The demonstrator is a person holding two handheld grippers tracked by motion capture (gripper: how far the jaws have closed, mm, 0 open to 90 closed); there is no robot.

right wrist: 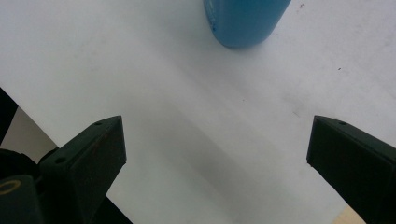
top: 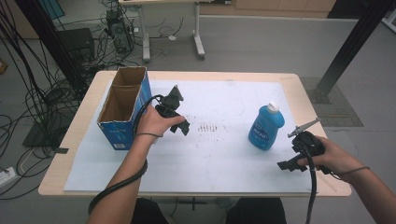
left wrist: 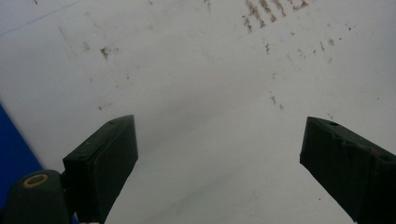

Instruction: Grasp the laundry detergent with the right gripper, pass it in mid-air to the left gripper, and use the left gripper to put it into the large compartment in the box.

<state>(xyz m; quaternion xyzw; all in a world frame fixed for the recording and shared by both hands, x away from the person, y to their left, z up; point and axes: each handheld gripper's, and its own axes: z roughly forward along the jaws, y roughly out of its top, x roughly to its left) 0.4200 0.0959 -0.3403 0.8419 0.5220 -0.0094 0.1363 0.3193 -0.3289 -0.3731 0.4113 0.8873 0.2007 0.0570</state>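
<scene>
Both my grippers wide and empty, left gripper (top: 180, 122) beside the box (top: 125, 108), right gripper (top: 290, 163) near the upright bottle (top: 266, 126) mid-right on the sheet (top: 219, 163); a careless approach could topple it.

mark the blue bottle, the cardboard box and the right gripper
blue bottle (top: 265, 127), high view, on its label.
cardboard box (top: 125, 132), high view, on its blue front wall.
right gripper (right wrist: 217, 161), right gripper view, midway between its open fingers.

Grey floor (top: 261, 42) around my wooden table (top: 299, 93). Tangled cables (top: 28, 102) to my left, a white desk's legs (top: 198, 37) ahead, black post (top: 350, 46) right.
</scene>
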